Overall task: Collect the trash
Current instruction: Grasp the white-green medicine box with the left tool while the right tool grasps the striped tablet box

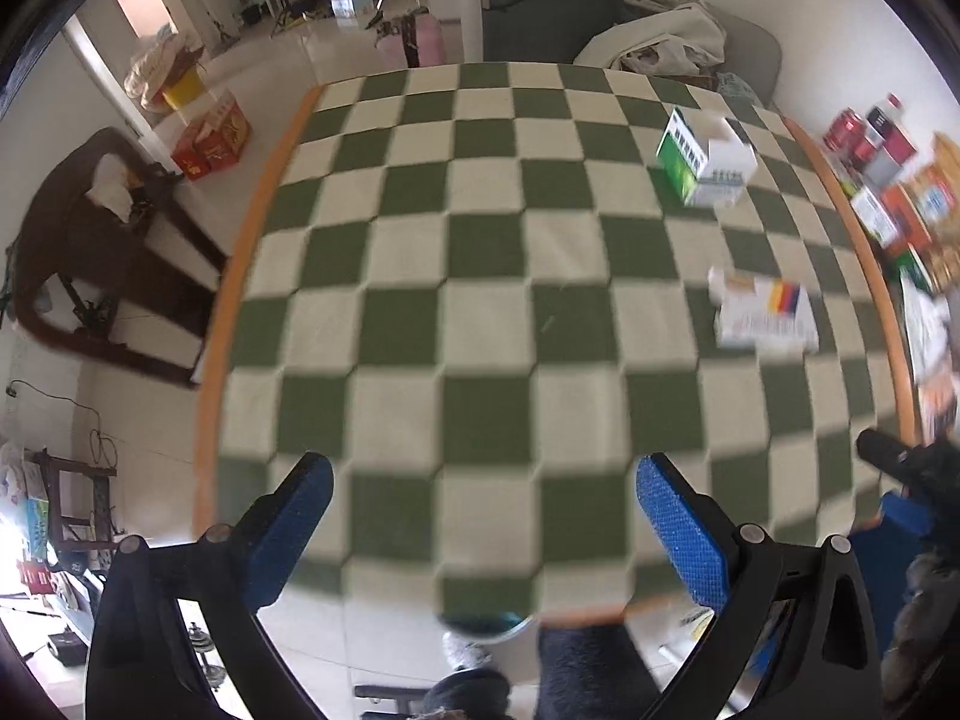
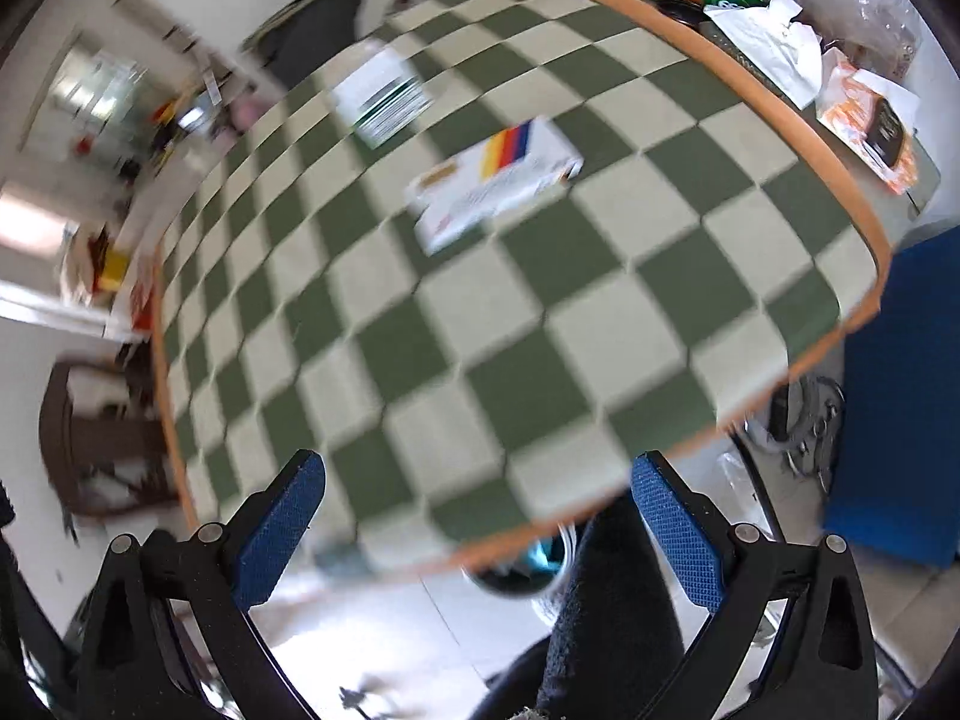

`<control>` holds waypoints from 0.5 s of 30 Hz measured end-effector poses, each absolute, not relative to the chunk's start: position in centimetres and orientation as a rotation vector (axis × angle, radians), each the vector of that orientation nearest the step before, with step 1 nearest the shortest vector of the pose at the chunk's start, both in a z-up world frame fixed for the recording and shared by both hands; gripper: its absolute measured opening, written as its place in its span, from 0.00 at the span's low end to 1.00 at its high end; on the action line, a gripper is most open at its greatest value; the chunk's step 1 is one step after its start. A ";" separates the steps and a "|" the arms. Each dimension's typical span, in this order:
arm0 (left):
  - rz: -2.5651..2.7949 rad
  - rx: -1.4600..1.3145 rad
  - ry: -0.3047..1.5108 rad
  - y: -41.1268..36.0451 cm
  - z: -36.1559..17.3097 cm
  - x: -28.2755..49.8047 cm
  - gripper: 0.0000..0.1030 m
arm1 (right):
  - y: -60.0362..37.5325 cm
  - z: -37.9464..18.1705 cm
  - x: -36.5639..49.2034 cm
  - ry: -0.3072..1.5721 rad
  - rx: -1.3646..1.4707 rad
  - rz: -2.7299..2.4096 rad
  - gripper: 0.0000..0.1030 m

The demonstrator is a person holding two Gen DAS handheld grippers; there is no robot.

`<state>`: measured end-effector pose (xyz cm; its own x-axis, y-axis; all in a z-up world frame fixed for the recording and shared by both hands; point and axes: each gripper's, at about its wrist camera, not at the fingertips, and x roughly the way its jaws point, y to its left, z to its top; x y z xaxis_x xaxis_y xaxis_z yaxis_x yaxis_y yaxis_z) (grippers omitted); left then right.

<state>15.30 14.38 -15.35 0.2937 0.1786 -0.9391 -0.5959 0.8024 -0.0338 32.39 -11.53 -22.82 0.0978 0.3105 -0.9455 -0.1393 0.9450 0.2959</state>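
A flat white box with a red, yellow and blue stripe (image 1: 765, 315) lies on the green-and-white checked tablecloth (image 1: 480, 276); it also shows in the right wrist view (image 2: 495, 183). A green-and-white box (image 1: 705, 159) stands farther back; in the right wrist view (image 2: 384, 96) it is blurred. My left gripper (image 1: 483, 531) is open and empty above the near table edge. My right gripper (image 2: 477, 531) is open and empty above the near right corner. Part of the right gripper (image 1: 900, 468) shows at the right of the left wrist view.
A bin with a teal inside (image 2: 534, 564) sits on the floor under the near table edge. Packets, cans and boxes (image 1: 888, 180) crowd the shelf to the right of the table. A dark wooden chair (image 1: 96, 252) stands to the left. A blue box (image 2: 894, 402) is at the right.
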 end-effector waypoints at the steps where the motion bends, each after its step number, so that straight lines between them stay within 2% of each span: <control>1: 0.528 -0.434 1.179 14.8 -15.5 18.1 1.00 | -11.5 -23.7 34.8 1.451 0.158 0.310 1.00; 8: 0.536 -0.416 1.259 17.1 -17.3 32.3 1.00 | -10.1 -31.5 48.2 1.616 0.365 0.118 1.00; 12: 0.579 -0.377 1.287 18.9 -18.0 36.4 1.00 | -7.5 -35.5 52.7 1.679 0.472 0.017 1.00; 15: 0.608 -0.372 1.308 20.3 -18.7 37.8 1.00 | -5.3 -37.2 54.6 1.705 0.452 -0.052 1.00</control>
